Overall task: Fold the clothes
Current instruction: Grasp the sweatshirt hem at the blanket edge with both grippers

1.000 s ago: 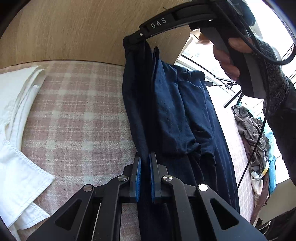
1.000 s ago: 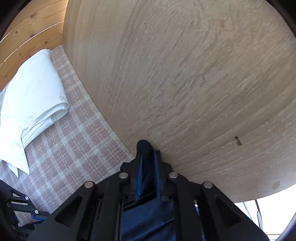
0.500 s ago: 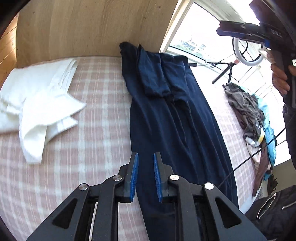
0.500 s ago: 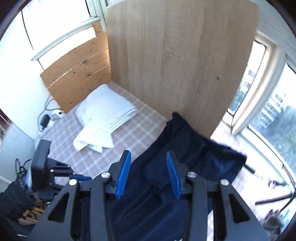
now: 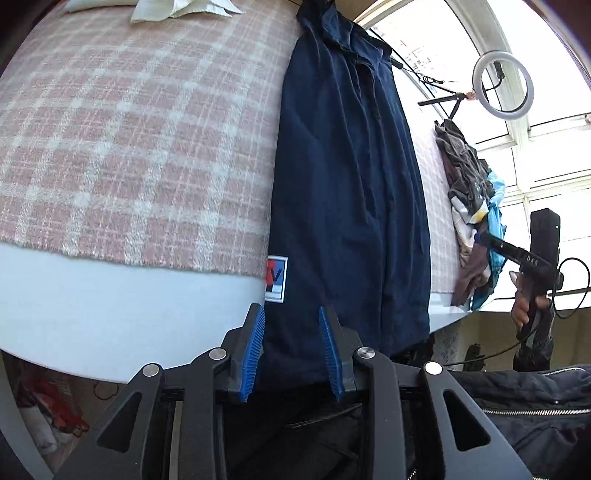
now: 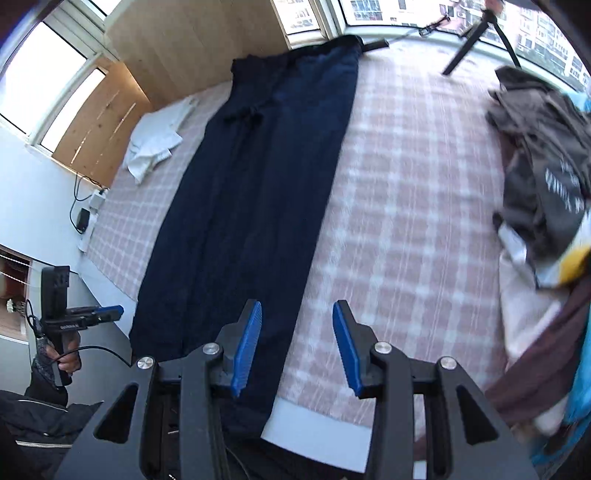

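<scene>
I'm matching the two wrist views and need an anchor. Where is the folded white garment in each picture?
Left wrist view: the folded white garment is cut off at the top edge, left of centre, on the pink plaid blanket.
Right wrist view: it lies at upper left, by the wooden panel.
Shared landmark: the long navy trousers beside it.

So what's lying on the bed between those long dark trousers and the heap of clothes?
Nothing: the right wrist view shows only bare checked blanket between the navy trousers and the clothes heap.
</scene>
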The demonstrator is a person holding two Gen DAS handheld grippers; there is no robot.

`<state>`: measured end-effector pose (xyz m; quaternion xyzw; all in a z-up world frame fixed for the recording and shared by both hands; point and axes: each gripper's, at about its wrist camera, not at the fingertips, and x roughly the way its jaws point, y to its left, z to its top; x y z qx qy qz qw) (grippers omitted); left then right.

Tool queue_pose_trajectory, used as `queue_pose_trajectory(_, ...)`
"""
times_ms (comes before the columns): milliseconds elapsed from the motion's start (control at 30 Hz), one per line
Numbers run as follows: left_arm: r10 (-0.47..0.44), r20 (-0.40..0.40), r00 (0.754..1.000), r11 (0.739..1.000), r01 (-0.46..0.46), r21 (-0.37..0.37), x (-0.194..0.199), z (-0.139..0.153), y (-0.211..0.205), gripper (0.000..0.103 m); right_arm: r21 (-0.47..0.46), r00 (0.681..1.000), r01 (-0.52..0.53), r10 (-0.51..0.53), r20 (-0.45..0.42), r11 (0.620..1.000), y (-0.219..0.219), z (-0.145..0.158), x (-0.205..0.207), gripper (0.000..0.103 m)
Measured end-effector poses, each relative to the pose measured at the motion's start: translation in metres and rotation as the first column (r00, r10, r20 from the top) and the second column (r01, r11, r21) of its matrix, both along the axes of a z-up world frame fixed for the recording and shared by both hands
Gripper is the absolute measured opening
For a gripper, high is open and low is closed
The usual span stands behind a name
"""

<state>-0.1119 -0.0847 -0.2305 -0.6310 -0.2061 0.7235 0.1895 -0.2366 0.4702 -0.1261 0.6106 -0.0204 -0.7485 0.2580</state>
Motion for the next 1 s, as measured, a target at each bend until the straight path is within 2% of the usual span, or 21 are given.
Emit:
queue_pose_trajectory(67, -0.044, -0.023, 0.999, 0.998, 0.043, -0.035, 0.004, -0.002, 0.006, 0.03, -0.023, 0.997, 0.067, -0.066, 0.042, 0.997, 0.0, -0.025, 0.037, 0.04)
queue_pose_trajectory(167, -0.109, -0.048, 0.993, 0.994, 0.108, -0.032, 0.009, -0.003, 0.015, 0.031, -0.014, 0.991, 0.119, -0.118, 0.061, 0.993, -0.006, -0.048, 0.082, 0.04)
queue_pose_trajectory(300, -0.197, -0.078, 0.977, 0.976, 0.188, -0.108, 0.014, -0.007, 0.027, 0.032, 0.056, 0.988, 0.153, -0.154, 0.02, 0.987, -0.017, -0.06, 0.122, 0.04)
queue_pose_trajectory(367, -0.211, -0.086, 0.974, 0.972, 0.199, -0.125, 0.017, -0.008, 0.03, 0.033, 0.083, 0.986, 0.166, -0.167, 0.0, 0.983, -0.021, -0.064, 0.135, 0.04)
queue_pose_trajectory(500, -0.22, -0.093, 0.971, 0.97, 0.208, -0.122, 0.02, -0.008, 0.035, 0.036, 0.113, 0.985, 0.173, -0.171, -0.021, 0.978, -0.024, -0.068, 0.149, 0.04)
queue_pose_trajectory(600, -0.228, -0.101, 0.968, 0.969, 0.215, -0.122, 0.02, -0.008, 0.036, 0.036, 0.081, 0.987, 0.161, -0.158, -0.04, 0.984, -0.021, -0.065, 0.159, 0.04)
queue_pose_trajectory(800, -0.227, -0.1, 0.969, 0.969, 0.214, -0.122, 0.021, -0.008, 0.036, 0.035, 0.016, 0.977, 0.214, -0.213, -0.008, 0.977, -0.009, -0.071, 0.158, 0.041)
queue_pose_trajectory(900, -0.227, -0.097, 0.969, 0.968, 0.214, -0.128, 0.022, -0.008, 0.038, 0.034, 0.02, 0.976, 0.218, -0.218, 0.0, 0.976, -0.012, -0.074, 0.156, 0.041)
queue_pose_trajectory(967, -0.23, -0.097, 0.968, 0.966, 0.216, -0.14, 0.022, -0.008, 0.04, 0.032, 0.036, 0.979, 0.204, -0.203, -0.013, 0.978, -0.017, -0.075, 0.155, 0.041)
queue_pose_trajectory(1000, -0.237, -0.095, 0.967, 0.963, 0.221, -0.153, 0.022, -0.009, 0.042, 0.023, 0.049, 0.981, 0.194, -0.193, -0.019, 0.98, -0.02, -0.076, 0.155, 0.039)
